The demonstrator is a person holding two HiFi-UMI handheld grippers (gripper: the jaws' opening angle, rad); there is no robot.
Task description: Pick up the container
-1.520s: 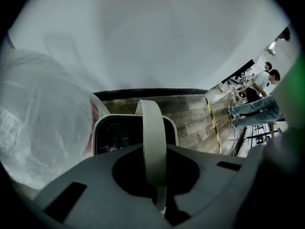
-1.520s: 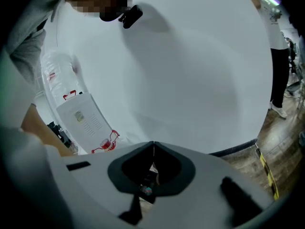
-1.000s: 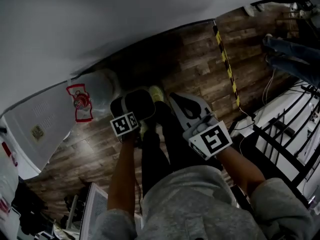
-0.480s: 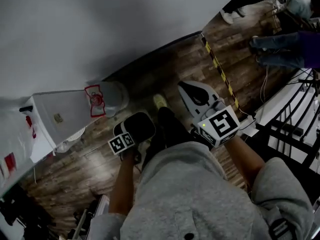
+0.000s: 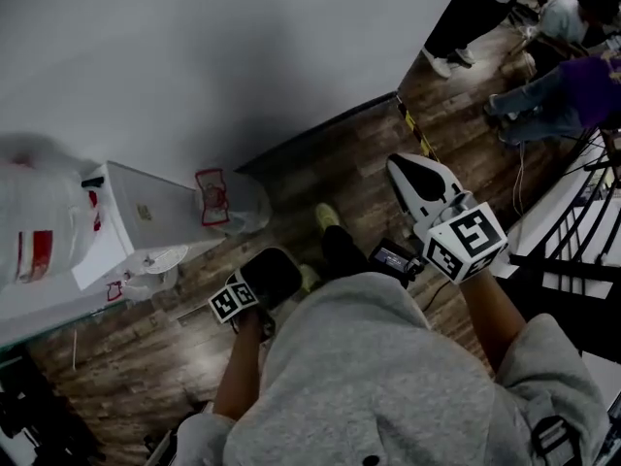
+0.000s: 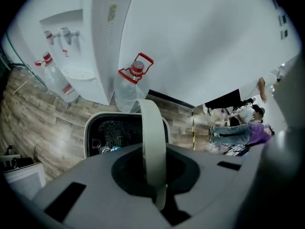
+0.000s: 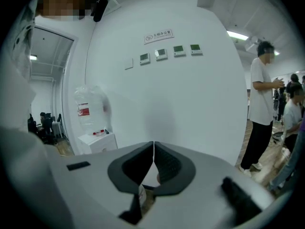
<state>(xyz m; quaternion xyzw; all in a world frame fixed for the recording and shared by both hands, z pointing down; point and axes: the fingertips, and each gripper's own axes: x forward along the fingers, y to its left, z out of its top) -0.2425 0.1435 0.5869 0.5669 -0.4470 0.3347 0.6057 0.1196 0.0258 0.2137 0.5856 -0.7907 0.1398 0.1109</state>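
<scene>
The container [image 6: 125,135] is a dark tub with a pale rim and small items inside. It hangs by its whitish bail handle [image 6: 151,142], which runs between the jaws of my left gripper [image 6: 153,175]; the jaws are shut on it. In the head view the left gripper [image 5: 250,289] is held low over the wood floor, and the dark rounded container [image 5: 272,272] shows just beyond its marker cube. My right gripper [image 5: 434,194] is raised at the right. Seen from its own camera, the right gripper [image 7: 154,159] is shut and empty, facing a white wall.
A white water dispenser [image 5: 146,226] stands by the wall at left, with a clear water bottle with a red handle [image 5: 228,202] beside it on the floor. People [image 5: 568,76] are at the upper right. A black metal rack [image 5: 582,260] is at the right, and striped tape [image 5: 408,124] crosses the floor.
The head view has swung, so the dispenser and bottle now show further in at the left. My right gripper has risen up and right; the left sits lower in frame, still holding the handle.
</scene>
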